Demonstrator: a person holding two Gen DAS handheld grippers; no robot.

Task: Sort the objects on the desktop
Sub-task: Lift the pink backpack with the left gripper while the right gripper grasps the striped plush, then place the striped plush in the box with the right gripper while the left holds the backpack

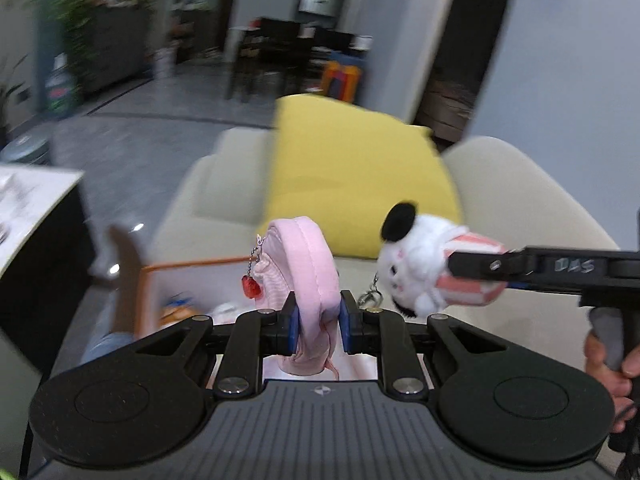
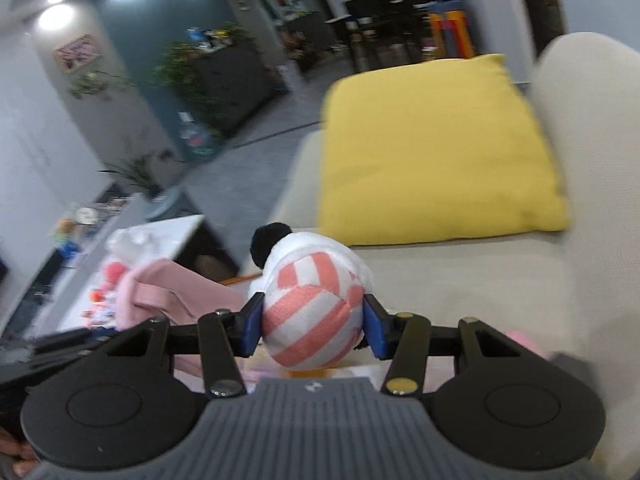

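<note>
Ribbed tool (image 1: pixel 316 330) pinches padded pink pouch (image 1: pixel 304 276) (rounded).

The pouch (image 1: pixel 308 280) sits between the pads of the left gripper (image 1: pixel 318 330). The plush toy (image 2: pixel 316 304) sits between the pads of the right gripper (image 2: pixel 314 330), just to the right of the pouch. Behind both lies a cushion (image 2: pixel 436 148) on the sofa (image 2: pixel 480 288). A table (image 2: pixel 168 236) stands far off to the left, with small things on it.

Blurred room; pouch (image 1: pixel 308 280) bottom hidden
</note>
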